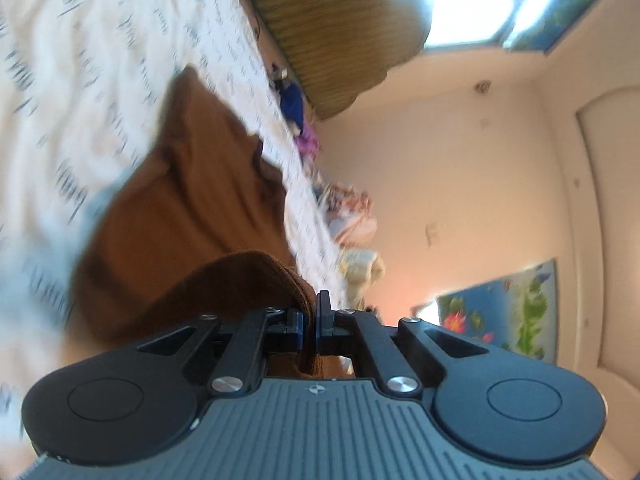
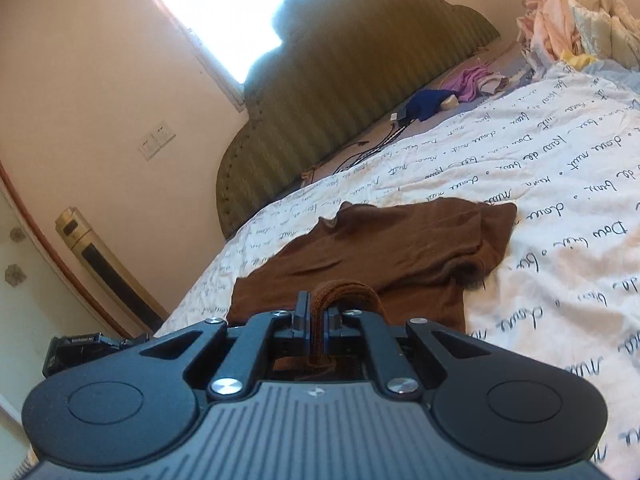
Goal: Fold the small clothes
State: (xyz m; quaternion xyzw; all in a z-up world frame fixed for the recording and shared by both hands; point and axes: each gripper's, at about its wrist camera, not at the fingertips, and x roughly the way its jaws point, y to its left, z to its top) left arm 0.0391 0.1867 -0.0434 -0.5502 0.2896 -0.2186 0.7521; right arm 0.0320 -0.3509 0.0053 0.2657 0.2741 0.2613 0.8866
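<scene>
A small brown garment [image 2: 384, 248] lies spread on the white bedsheet with black script [image 2: 540, 168]. My right gripper [image 2: 318, 320] is shut on a hem of this garment, pinched between the jaws at the near edge. In the left wrist view the same brown garment [image 1: 192, 200] lies on the sheet [image 1: 100, 60], and my left gripper [image 1: 310, 316] is shut on another fold of its edge. The left view is tilted and blurred.
A green padded headboard [image 2: 340, 92] stands at the bed's far end. A blue cloth [image 2: 428, 104], a purple cloth [image 2: 470, 80] and cables lie near it. A pile of pale clothes [image 2: 576, 12] sits at the far right. A tower fan [image 2: 104, 268] stands left of the bed.
</scene>
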